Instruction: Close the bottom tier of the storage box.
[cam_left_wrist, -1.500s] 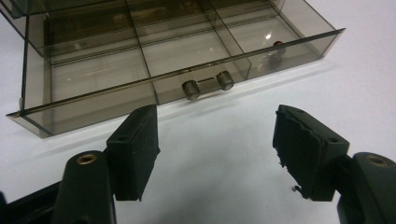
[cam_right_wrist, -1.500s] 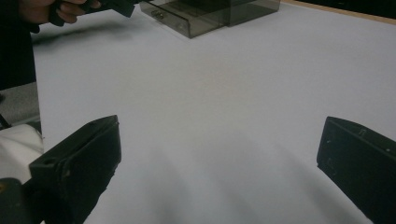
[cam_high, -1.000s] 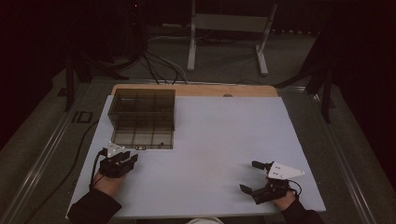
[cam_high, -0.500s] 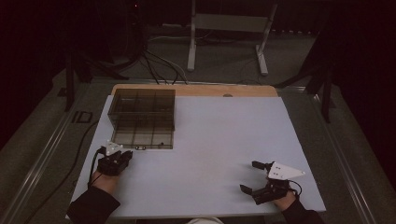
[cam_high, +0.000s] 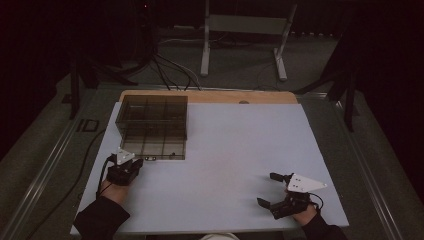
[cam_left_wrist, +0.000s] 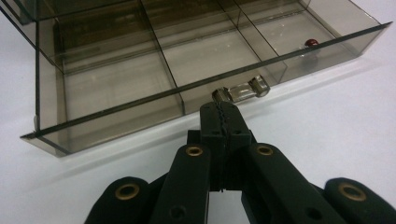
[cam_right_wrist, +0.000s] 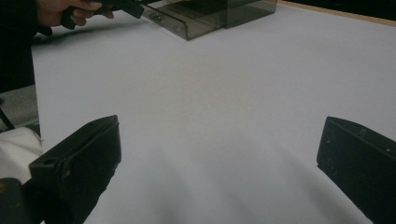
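The drawer box (cam_left_wrist: 140, 70) looks like smoke-tinted clear plastic, glossy and smooth, its dividers the same. Its knob (cam_left_wrist: 243, 90) is clear and shiny, probably plastic too. The left gripper (cam_left_wrist: 219, 112) is matt black plastic with brass-coloured rivets; its fingers (cam_left_wrist: 212, 116) carry toothed inner faces. The counter (cam_high: 240, 150) is matt and pale, with a bare wooden strip (cam_high: 225, 96) along the far edge.

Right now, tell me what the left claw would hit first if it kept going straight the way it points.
The left claw, shut, sits right at the clear knob on the drawer front. Going on, it would likely meet that knob or the front wall; whether it already grips the knob is unclear.
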